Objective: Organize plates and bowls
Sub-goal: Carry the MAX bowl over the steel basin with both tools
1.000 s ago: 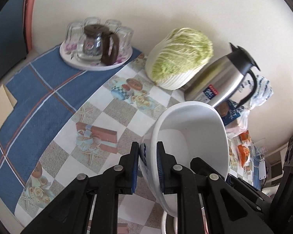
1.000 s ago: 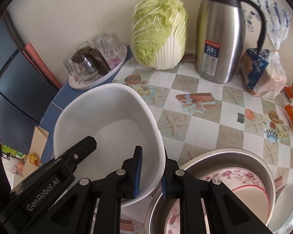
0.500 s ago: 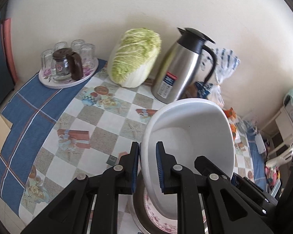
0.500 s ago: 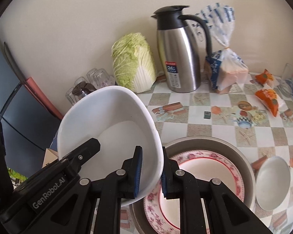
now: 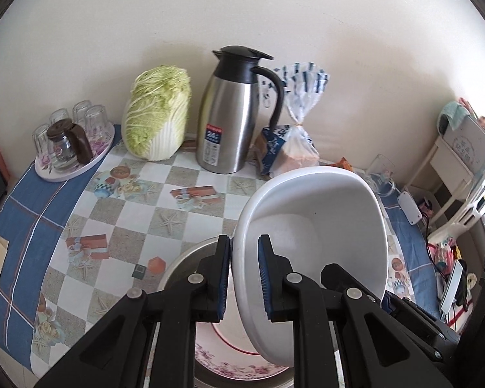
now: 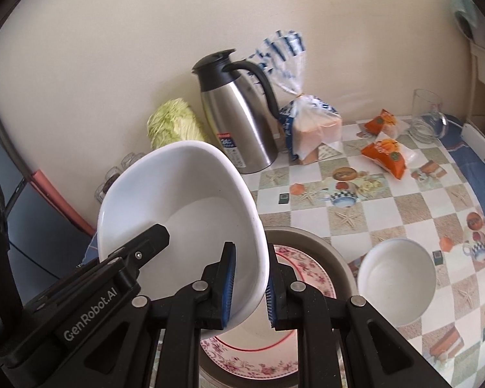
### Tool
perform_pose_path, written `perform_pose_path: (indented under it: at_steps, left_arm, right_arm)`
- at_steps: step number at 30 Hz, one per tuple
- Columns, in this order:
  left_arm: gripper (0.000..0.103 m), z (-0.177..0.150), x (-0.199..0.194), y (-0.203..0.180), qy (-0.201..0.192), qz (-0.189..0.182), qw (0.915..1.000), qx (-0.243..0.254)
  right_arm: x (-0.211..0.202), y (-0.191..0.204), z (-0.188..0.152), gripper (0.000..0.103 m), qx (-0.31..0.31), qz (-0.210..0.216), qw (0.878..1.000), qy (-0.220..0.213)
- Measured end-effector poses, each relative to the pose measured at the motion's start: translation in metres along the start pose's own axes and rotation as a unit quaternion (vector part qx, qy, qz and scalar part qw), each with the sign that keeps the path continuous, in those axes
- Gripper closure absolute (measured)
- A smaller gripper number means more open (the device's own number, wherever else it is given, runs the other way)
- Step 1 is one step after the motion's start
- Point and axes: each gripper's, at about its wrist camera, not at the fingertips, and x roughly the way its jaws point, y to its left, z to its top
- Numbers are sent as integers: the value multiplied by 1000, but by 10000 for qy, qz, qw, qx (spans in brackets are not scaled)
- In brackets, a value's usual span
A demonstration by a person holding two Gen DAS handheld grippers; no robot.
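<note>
Pinching the white bowl's rim, both tools hold it above a floral plate in a metal basin.

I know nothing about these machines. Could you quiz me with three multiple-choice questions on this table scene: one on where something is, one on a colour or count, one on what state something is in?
1. Where does the steel jug stand?
A. between the cabbage and the bread bag
B. inside the metal basin
C. on the glass tray

2. How many orange snack packets lie near the empty glass?
A. none
B. two
C. five

3. How is the large white bowl held?
A. lying flat on the cloth
B. upside down on the jug
C. tilted, its rim clamped by the left gripper and right gripper

Answers: 1 A, it stands between them at the wall. 2 B, two are visible. 3 C, both grippers pinch its rim above the floral plate.
</note>
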Motion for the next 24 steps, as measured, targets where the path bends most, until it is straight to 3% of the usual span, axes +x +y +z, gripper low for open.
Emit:
perform_pose_path:
  at_steps: [9,24]
  left_arm:
    - [85,-3,1,-31,47,-10,9987,516]
    - [85,-10,13,-46,252,134,9975,653]
  right_arm:
    - [-18,-30,-16,85,401,-22,9992,-38]
    - [-20,-52,-20,85,529,59,9984,211]
